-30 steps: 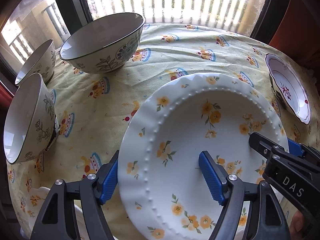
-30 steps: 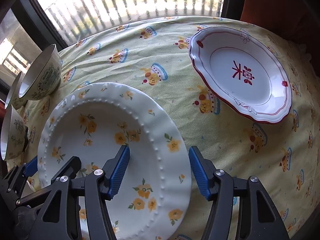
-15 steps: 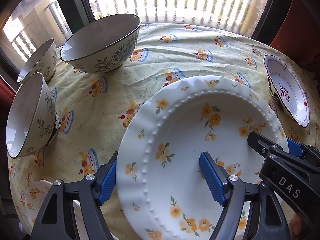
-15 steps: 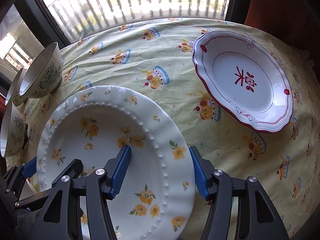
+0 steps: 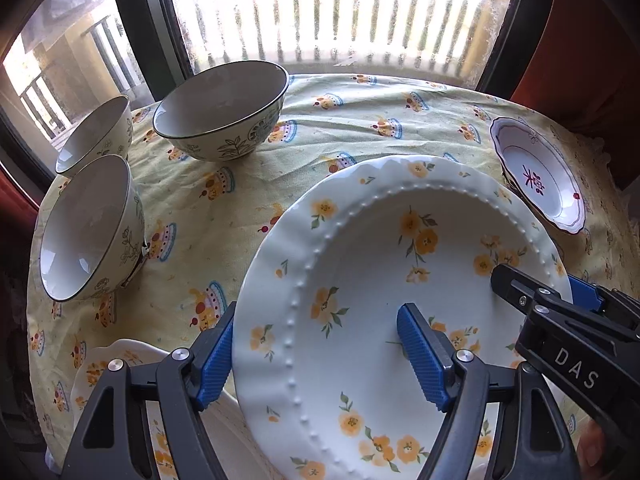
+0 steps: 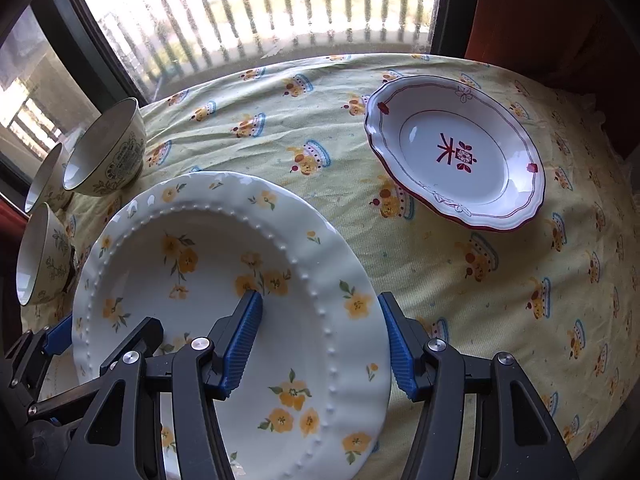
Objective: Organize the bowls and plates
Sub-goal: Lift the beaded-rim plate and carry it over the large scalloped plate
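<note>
A white plate with yellow flowers (image 5: 360, 260) (image 6: 208, 248) hangs tilted above the tablecloth, carried by both grippers. My left gripper (image 5: 316, 360) is shut on its left rim, one blue pad outside the edge and one in the well. On the right rim my right gripper (image 6: 318, 346) is shut the same way; it also shows as a black arm, the right gripper (image 5: 560, 320), in the left wrist view. A second flowered plate (image 5: 108, 364) lies on the cloth below the lifted one. A red-rimmed plate (image 6: 456, 152) (image 5: 536, 176) rests at the right.
Three patterned bowls stand at the left: a large bowl (image 5: 224, 108) (image 6: 104, 152), a small bowl (image 5: 92, 136) behind, and a near bowl (image 5: 88, 228) (image 6: 40, 256). The yellow tablecloth (image 6: 280, 128) ends at a window at the back.
Both grippers have risen with the flowered plate between them. The table looks farther away, and more of the second flowered plate underneath now shows at the lower left.
</note>
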Motion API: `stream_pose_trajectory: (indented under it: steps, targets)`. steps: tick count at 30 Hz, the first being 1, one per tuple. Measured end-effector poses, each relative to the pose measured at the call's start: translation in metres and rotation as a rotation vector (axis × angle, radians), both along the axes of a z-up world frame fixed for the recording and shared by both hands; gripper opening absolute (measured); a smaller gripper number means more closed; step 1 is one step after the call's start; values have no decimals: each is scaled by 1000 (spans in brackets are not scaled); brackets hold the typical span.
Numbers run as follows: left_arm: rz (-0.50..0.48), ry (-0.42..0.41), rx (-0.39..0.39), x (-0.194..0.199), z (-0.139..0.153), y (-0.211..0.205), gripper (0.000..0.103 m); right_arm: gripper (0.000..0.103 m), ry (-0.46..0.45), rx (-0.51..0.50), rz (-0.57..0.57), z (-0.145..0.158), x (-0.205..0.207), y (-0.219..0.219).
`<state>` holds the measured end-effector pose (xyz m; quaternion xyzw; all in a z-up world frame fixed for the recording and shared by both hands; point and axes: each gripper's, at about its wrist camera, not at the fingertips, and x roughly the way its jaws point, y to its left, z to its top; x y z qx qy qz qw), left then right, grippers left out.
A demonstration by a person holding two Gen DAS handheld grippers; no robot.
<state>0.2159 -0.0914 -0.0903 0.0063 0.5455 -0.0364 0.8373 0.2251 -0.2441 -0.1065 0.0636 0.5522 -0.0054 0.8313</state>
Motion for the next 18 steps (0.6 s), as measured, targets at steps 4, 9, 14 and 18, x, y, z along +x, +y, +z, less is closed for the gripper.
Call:
stream_pose_trajectory:
  steps: [4,9,14,18]
  targets:
    - [3,-16,-13,-15,9,13,77,62,-19,-7,-6,11,-16,11]
    - [1,-35,-23,-35,20,33,77,62,-39,-15,-13,23,-37,29]
    - [15,-41,-35,-55,25,56,77,62,-46,-23,-6,31,-56,50]
    - [29,-39,-46,-71,26,77,77,62,-42,-25,5,33,-69,71]
